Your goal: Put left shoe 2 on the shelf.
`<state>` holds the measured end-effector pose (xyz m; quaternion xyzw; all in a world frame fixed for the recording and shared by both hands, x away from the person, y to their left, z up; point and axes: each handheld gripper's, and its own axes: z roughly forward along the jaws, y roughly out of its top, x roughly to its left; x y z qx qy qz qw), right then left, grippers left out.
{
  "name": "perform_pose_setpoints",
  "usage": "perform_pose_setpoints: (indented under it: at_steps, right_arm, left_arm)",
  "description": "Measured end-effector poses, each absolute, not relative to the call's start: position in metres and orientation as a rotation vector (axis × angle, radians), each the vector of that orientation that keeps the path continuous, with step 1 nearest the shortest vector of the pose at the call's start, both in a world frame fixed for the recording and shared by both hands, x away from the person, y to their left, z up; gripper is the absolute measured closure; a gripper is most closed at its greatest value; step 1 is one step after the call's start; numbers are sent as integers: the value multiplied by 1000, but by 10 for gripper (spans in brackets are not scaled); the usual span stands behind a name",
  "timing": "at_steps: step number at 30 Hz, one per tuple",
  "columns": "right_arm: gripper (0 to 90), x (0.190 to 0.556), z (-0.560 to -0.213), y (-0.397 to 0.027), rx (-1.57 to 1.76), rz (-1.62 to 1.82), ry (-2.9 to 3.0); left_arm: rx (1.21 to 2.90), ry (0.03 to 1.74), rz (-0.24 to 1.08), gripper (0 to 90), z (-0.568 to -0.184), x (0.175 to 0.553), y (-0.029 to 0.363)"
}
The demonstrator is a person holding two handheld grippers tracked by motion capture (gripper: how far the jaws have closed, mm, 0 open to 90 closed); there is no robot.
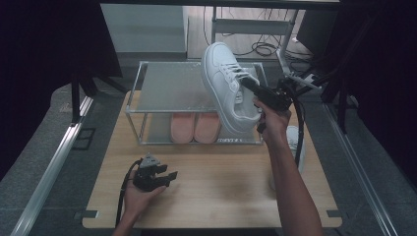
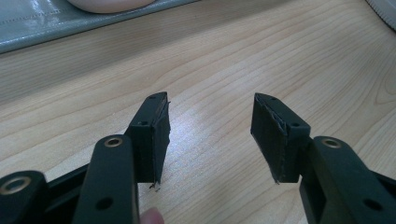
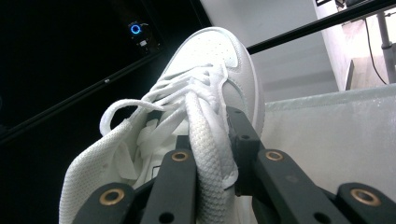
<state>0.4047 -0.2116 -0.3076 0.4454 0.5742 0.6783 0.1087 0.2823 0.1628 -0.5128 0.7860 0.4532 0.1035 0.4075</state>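
The right gripper [image 3: 212, 154] is sitting closest to its own camera, its black jaws closing on the padded mesh tongue of a white lace-up leather sneaker [image 3: 205, 93], pinching it from either side. Gripping there is letting the shoe hang toe-away and tilted, so the sole stays free to be set down flat. In the high view the white sneaker [image 1: 226, 88] is hovering in the air over the frosted top shelf of a low metal-framed two-tier shoe rack [image 1: 167, 86], near its right end, which looks like the intended resting spot. That view is also showing a pair of pink slip-on shoes [image 1: 194, 127] lying side by side on the lower tier.

The left gripper [image 1: 155, 174] is resting low on the pale wooden bench [image 1: 216, 187], out of the way. Its own view is showing the jaws standing apart with nothing but wood grain between them, a detail the high view is leaving unclear.
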Motion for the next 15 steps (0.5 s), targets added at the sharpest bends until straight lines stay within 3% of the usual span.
perform_pose_setpoints:
  at_steps: [15]
  right_arm:
    - [823, 436, -301, -189, 1395, 1924, 1672]
  left_arm:
    - [1975, 1138, 262, 476, -510, 282, 165]
